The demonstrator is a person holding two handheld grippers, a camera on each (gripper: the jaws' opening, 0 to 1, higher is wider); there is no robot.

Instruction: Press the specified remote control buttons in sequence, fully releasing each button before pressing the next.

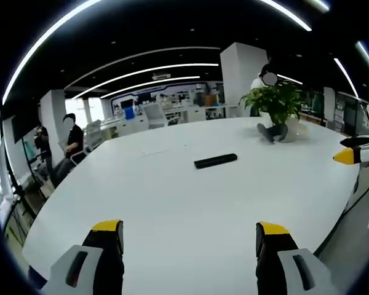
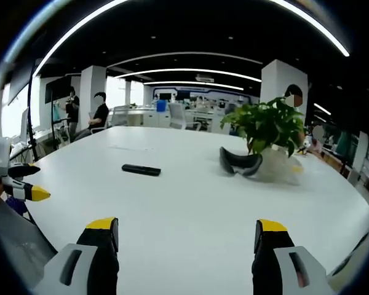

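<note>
Open-plan office space is seen behind a broad white tabletop (image 1: 172,209). Nearest, the left claw (image 1: 189,236) and right claw (image 2: 187,233) are held with jaws apart, grasping nothing, short of the remote control (image 1: 216,161), which lies flat mid-tabletop with bare room all around, ready for pressing. Beyond it a potted plant (image 2: 269,126) stands near the far edge.

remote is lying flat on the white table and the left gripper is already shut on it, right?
No. The remote does lie flat on the white table, but the left gripper is open and well short of it, jaws apart, as the left gripper view shows.
</note>
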